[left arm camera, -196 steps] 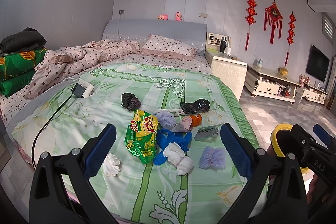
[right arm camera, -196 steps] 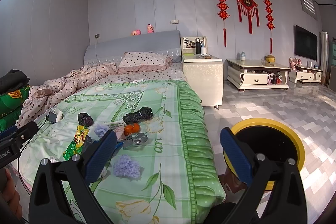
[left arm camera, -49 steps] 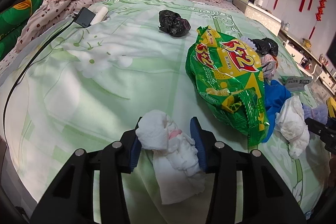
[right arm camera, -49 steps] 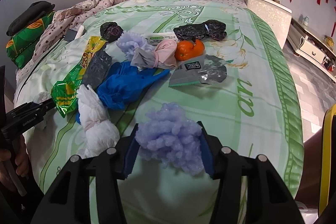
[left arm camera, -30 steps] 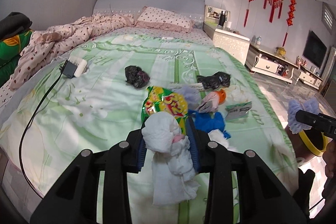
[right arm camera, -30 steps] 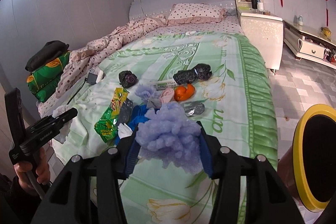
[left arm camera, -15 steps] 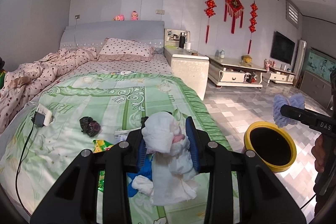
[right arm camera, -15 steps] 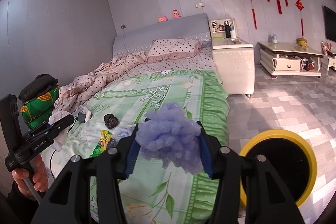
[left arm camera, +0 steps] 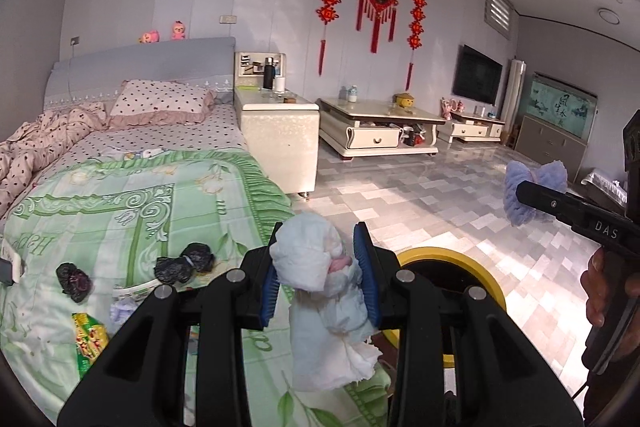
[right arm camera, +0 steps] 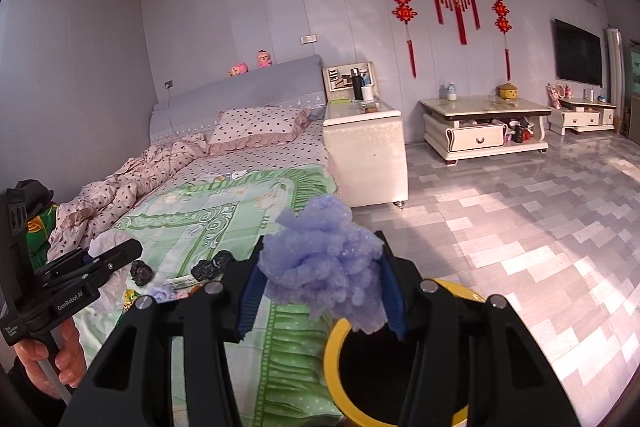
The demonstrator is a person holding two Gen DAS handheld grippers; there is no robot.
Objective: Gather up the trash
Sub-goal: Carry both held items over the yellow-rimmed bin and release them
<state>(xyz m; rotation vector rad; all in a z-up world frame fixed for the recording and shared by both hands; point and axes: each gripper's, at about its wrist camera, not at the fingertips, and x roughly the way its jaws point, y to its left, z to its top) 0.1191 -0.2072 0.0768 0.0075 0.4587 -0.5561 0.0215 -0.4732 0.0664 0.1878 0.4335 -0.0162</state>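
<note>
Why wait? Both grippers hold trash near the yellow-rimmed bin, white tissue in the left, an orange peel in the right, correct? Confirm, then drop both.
One detail is wrong: the right gripper is shut on a purple fluffy wad, not an orange peel, as the right wrist view shows. The left gripper does hold the white tissue, and both are near the yellow-rimmed bin.

Right gripper [right arm camera: 322,289]: we log it clamped on a fluffy purple wad [right arm camera: 324,267], held above the near rim of the yellow-rimmed bin [right arm camera: 334,359] on the tiled floor beside the bed [right arm camera: 224,211]. Left gripper [right arm camera: 116,255]: at the bed's left edge, pinching a white tissue wad [right arm camera: 105,241]. Near the quilt's front edge we count two black bags [right arm camera: 212,267], a small purple scrap [right arm camera: 160,294].
</note>
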